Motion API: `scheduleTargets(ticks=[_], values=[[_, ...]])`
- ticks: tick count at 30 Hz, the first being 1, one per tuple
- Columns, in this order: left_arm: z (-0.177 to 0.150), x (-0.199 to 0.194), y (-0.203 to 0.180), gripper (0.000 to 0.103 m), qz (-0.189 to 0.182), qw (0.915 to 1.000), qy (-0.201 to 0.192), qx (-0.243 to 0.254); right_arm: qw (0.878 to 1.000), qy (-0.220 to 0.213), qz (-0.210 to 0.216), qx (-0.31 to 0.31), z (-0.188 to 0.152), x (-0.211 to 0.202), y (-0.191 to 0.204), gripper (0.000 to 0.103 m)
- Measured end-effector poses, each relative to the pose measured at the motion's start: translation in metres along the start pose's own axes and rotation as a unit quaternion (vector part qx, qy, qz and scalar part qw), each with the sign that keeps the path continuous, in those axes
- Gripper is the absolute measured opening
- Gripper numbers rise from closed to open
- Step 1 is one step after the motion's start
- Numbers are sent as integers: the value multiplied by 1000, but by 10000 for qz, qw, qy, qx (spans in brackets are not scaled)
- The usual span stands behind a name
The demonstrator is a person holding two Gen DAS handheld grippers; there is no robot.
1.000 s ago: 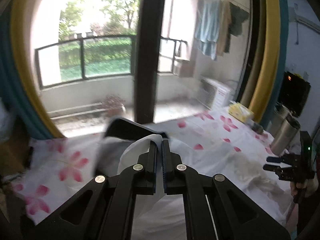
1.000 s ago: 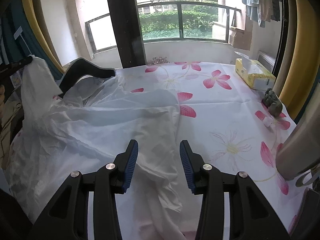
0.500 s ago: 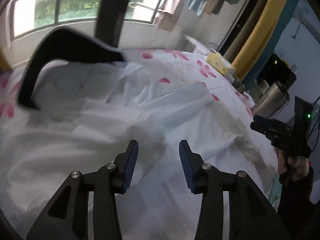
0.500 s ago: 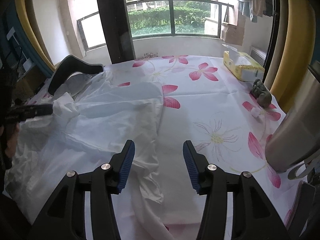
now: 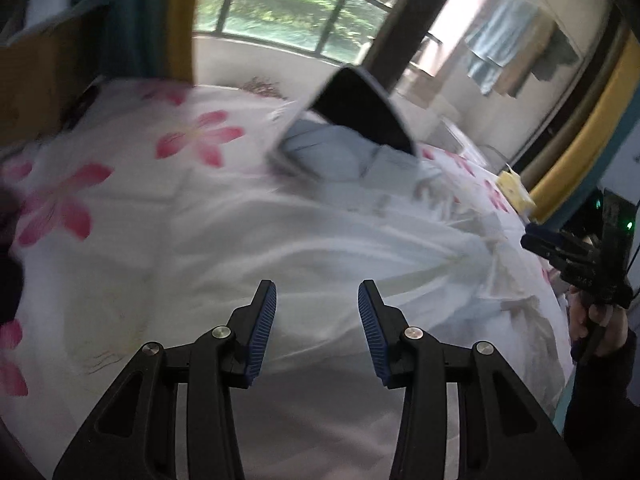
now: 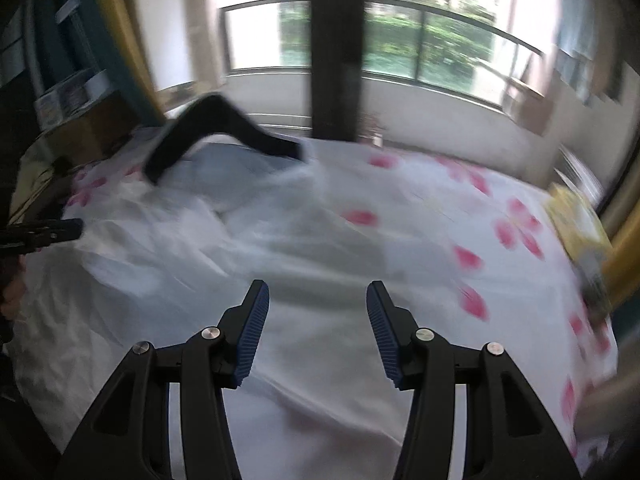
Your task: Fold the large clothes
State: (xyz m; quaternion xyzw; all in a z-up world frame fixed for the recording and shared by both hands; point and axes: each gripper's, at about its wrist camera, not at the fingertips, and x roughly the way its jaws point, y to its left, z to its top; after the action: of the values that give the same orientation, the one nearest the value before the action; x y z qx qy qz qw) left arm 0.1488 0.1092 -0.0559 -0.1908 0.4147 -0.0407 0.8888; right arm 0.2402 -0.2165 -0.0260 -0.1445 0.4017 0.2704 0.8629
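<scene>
white garment (image 5: 320, 240) spread on floral worktop (image 5: 120, 184), black collar (image 5: 360, 116) at far end — left gripper (image 5: 316, 332) and right gripper (image 6: 316, 332) above it, jaws apart, empty.

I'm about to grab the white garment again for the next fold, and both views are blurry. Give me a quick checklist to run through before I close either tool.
1. Left tool open and holding nothing: ok.
2. Right tool open and holding nothing: ok.
3. White garment lying on the flowered tablecloth, not hanging from a tool: ok.
4. Garment spread flat: not ok, it is wrinkled and bunched.
5. Dark collar in sight as a reference: ok, at the far end.
6. Edge or hem to pinch clearly located: cannot tell, motion blur hides it.
</scene>
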Motion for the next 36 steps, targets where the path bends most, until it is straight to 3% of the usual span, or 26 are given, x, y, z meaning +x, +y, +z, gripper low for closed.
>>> scheduleTargets(ticks=[5,11,14,19,22,27,36], values=[[-13,8,18,45,-165,9996,98,-215,9975,1,394,-594,29,25,58,51],[-24,14,26,45,-322,9989,114,-323,9881,440,645,-1325,38,68,106,50],[-24,14,27,45,-339,9989,88,-324,9848,672,594,-1485,33,86,113,40],[-26,14,27,45,-317,9993,63,-191,9885,673,425,-1287,25,86,91,15],[-27,14,27,45,-311,9994,24,-151,9949,494,169,-862,19,72,61,14],[-28,14,26,45,-256,9997,-42,-10,9982,544,-222,-85,-7,51,10,15],[-26,14,23,45,-146,9998,54,141,9893,793,-588,1078,-66,13,-51,17]])
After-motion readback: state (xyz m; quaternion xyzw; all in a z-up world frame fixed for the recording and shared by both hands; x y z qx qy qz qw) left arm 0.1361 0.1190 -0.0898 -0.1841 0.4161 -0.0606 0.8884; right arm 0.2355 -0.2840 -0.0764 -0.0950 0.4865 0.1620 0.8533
